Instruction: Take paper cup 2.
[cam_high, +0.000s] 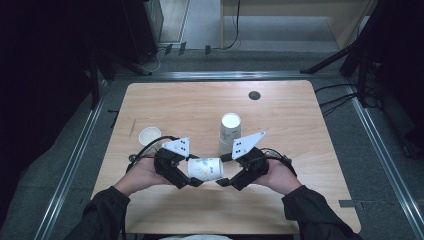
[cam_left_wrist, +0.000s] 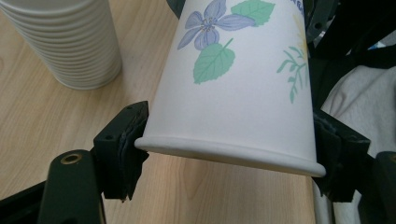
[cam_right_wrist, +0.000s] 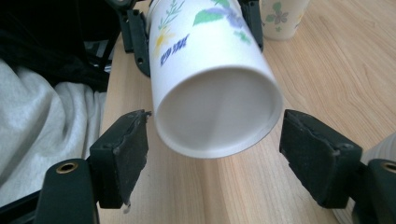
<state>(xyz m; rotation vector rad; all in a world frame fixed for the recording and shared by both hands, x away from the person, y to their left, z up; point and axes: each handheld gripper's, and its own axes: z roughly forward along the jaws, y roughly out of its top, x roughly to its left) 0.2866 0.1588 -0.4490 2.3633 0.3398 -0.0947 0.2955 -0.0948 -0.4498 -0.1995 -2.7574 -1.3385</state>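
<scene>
Left gripper (cam_high: 192, 181): fingers pinch the rim end of the flowered paper cup (cam_high: 205, 168), one pad on each side.
Right gripper (cam_high: 223, 182): fingers spread, flanking the cup's base without touching.
Cup: white, printed with violet flowers and green leaves; held on its side above the tabletop (cam_high: 300, 150) at 6 o'clock.
Cup stack (cam_high: 229, 131): upright, at 1 o'clock of the held cup.
Single cup (cam_high: 149, 135): upright, at 10 o'clock.

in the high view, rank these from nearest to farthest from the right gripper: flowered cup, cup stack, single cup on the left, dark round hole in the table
1. flowered cup: on its side, just left of the right gripper, held by the left gripper.
2. cup stack: just beyond it, mid-table.
3. single cup: upright, far left.
4. dark round hole: near the far edge.
</scene>
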